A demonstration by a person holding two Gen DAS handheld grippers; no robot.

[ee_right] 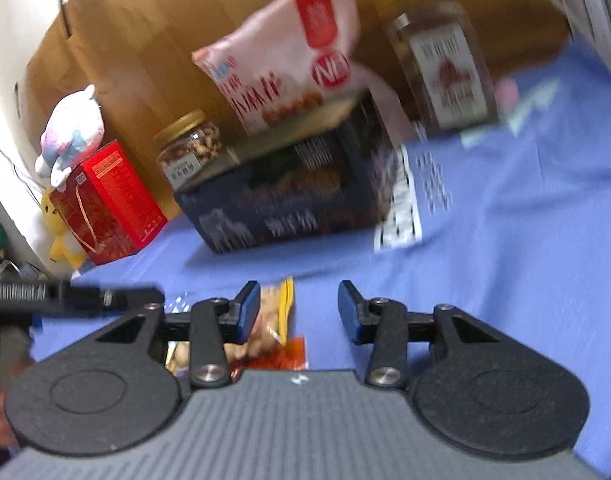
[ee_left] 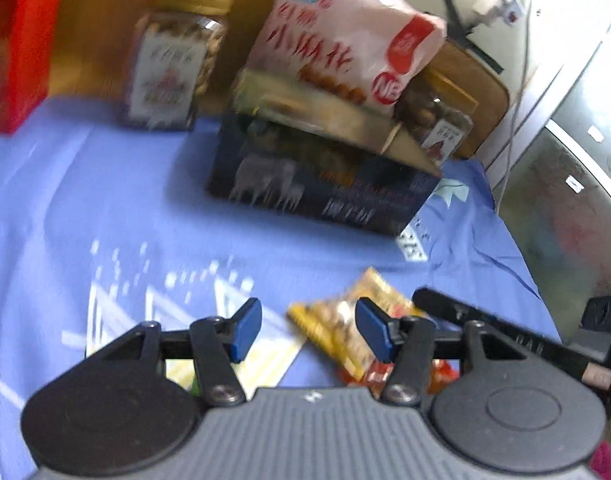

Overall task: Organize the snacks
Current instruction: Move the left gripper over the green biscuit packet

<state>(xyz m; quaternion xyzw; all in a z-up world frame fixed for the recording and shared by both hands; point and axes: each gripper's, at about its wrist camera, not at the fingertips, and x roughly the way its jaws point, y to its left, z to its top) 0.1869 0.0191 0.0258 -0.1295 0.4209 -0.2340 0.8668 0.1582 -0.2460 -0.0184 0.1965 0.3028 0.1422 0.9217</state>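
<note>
A yellow snack packet (ee_left: 337, 328) lies on the blue cloth (ee_left: 105, 200), just ahead of my open, empty left gripper (ee_left: 308, 330). It also shows in the right wrist view (ee_right: 275, 320), beside the left finger of my open, empty right gripper (ee_right: 299, 312). A dark blue box (ee_left: 313, 184) stands further back, with a flat gold box (ee_left: 317, 116) and a pink-white snack bag (ee_left: 345, 32) stacked on it. The same dark box (ee_right: 289, 200) and bag (ee_right: 289, 64) show in the right wrist view.
Nut jars stand left (ee_left: 173, 60) and right (ee_left: 441, 124) of the stack. A red box (ee_left: 17, 40) is at far left; in the right view it (ee_right: 105, 204) carries plush toys (ee_right: 71, 132). A wooden panel (ee_right: 165, 40) backs the table. The other gripper's body (ee_left: 505, 332) is at right.
</note>
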